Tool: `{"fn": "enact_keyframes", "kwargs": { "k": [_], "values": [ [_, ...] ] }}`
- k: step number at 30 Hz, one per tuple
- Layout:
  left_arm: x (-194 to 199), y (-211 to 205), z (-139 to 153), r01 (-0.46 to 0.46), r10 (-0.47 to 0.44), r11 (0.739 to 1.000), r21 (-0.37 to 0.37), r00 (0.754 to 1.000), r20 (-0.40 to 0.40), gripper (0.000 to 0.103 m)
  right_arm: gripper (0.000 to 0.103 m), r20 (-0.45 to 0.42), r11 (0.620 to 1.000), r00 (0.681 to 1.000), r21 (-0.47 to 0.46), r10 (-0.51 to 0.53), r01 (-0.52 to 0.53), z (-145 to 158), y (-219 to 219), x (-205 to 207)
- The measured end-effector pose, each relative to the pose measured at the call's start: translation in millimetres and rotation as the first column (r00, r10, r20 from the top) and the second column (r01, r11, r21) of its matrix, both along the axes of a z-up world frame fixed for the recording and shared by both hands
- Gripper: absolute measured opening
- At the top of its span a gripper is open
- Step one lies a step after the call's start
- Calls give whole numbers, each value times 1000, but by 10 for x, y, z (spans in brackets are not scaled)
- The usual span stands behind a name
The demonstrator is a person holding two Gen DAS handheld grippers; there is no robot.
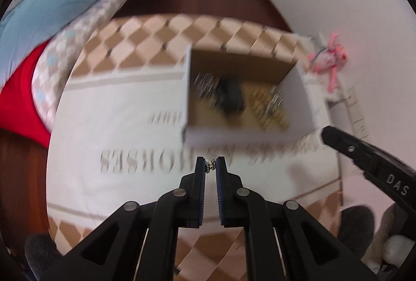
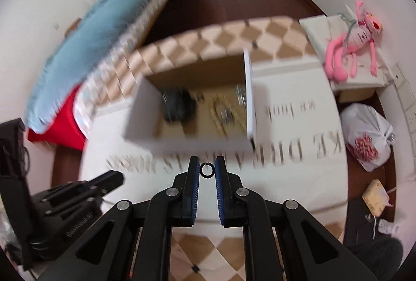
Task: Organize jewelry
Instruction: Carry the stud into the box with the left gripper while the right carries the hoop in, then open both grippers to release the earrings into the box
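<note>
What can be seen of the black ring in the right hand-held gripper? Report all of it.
The black ring is a small, thin, round hoop, dark and smooth, with a tiny gap or notch at its top. Its material cannot be told. It stands upright, its opening facing the camera, pinched at its sides between the blue-padded fingertips of the right hand-held gripper. It hangs in the air above the white printed cloth, short of the open cardboard box.
</note>
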State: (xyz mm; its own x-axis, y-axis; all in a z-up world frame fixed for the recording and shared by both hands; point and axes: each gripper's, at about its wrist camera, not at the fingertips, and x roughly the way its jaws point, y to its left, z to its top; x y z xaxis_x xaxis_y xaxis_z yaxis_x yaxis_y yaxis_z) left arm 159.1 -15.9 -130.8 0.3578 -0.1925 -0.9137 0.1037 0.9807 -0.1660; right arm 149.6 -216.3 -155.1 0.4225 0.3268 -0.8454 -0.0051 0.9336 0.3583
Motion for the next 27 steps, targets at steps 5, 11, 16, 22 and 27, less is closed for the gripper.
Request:
{"fn": "enact_keyframes", "kwargs": {
  "k": [5, 11, 16, 22, 27],
  "values": [
    [546, -73, 96, 26, -27, 999, -23, 999, -20, 6, 13, -34, 999, 999, 35, 38, -37, 86, -38, 570],
    [905, -80, 25, 12, -11, 1000, 13, 997, -72, 8, 14, -153, 998, 986, 41, 61, -55, -130, 33, 1041],
    [979, -20, 66, -30, 33, 999, 40, 997, -65, 67, 38, -161, 999, 986, 39, 35, -29, -103, -21, 1131],
    [947, 76, 65, -60, 65, 994, 95, 997, -45, 81, 39, -143, 999, 990, -38, 1, -7, 1, -101, 1088],
    [823, 126, 28, -75, 79, 982, 172, 997, -16, 98, 82, -104, 971, 994, -239, -15, -10, 74, -58, 969]
  ]
}}
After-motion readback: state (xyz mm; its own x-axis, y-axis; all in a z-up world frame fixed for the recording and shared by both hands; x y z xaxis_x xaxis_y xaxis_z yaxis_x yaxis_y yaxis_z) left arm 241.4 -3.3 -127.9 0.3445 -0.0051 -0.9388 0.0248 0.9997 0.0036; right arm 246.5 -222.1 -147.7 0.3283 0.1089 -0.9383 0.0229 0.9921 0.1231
